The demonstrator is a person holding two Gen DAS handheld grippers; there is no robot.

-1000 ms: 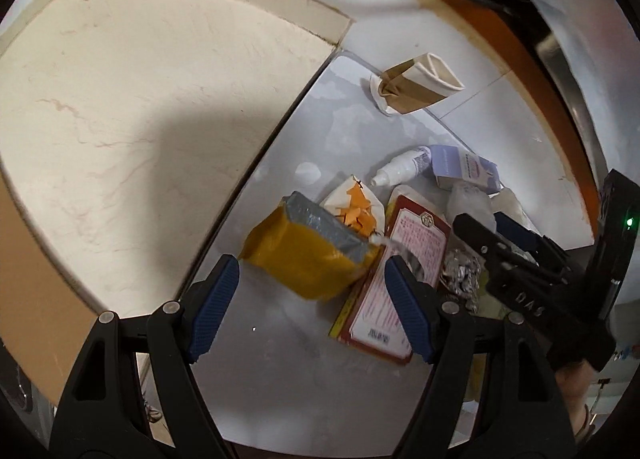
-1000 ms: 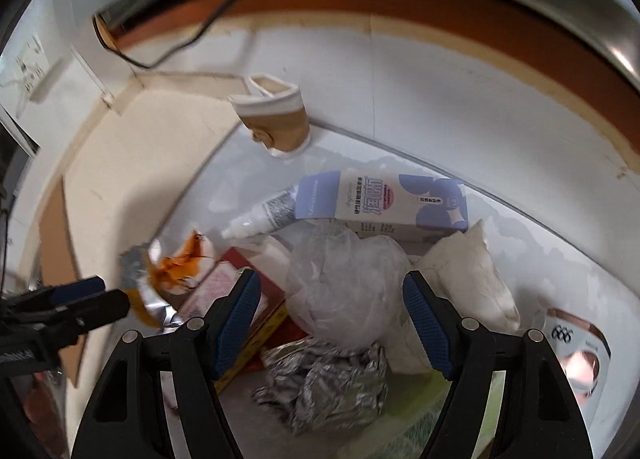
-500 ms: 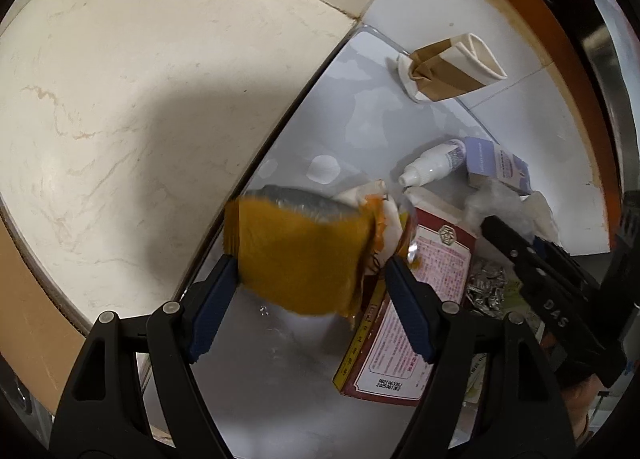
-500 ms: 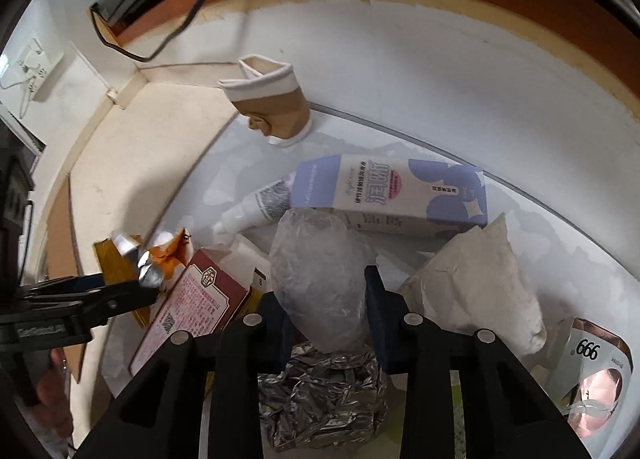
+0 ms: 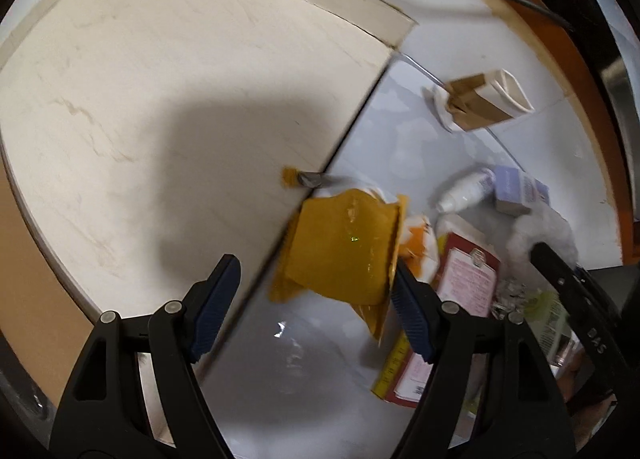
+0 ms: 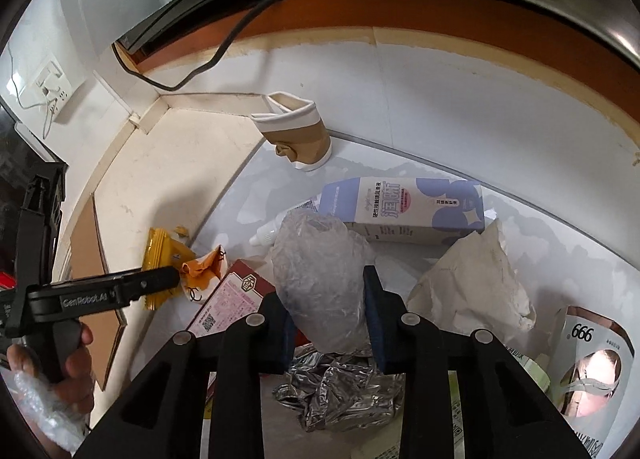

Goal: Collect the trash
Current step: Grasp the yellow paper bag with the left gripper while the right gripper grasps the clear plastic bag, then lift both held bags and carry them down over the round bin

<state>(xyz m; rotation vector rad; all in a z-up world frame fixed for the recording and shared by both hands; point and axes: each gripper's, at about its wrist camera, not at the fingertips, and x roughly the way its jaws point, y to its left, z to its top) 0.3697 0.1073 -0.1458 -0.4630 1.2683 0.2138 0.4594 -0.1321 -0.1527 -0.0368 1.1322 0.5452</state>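
In the left wrist view, a yellow foil snack wrapper (image 5: 344, 251) lies against the right finger of my open left gripper (image 5: 312, 311), at the edge of the grey mat (image 5: 320, 371). In the right wrist view, my right gripper (image 6: 328, 323) is shut on a crumpled clear plastic bag (image 6: 320, 267), above crumpled silver foil (image 6: 340, 387). The left gripper (image 6: 160, 279) and the yellow wrapper (image 6: 164, 255) show at the left. The plastic bag also shows in the left wrist view (image 5: 540, 231).
On the mat lie a crushed paper cup (image 6: 296, 139), a lilac carton (image 6: 404, 207), a small white bottle (image 6: 268, 235), a red-and-pink box (image 6: 232, 303), a crumpled white paper bag (image 6: 472, 283) and a mask packet (image 6: 592, 363). Cream floor (image 5: 160, 99) lies left.
My right gripper closed on the clear plastic bag. The yellow wrapper shifted left and turned flat between the open left fingers, towards the mat's edge.
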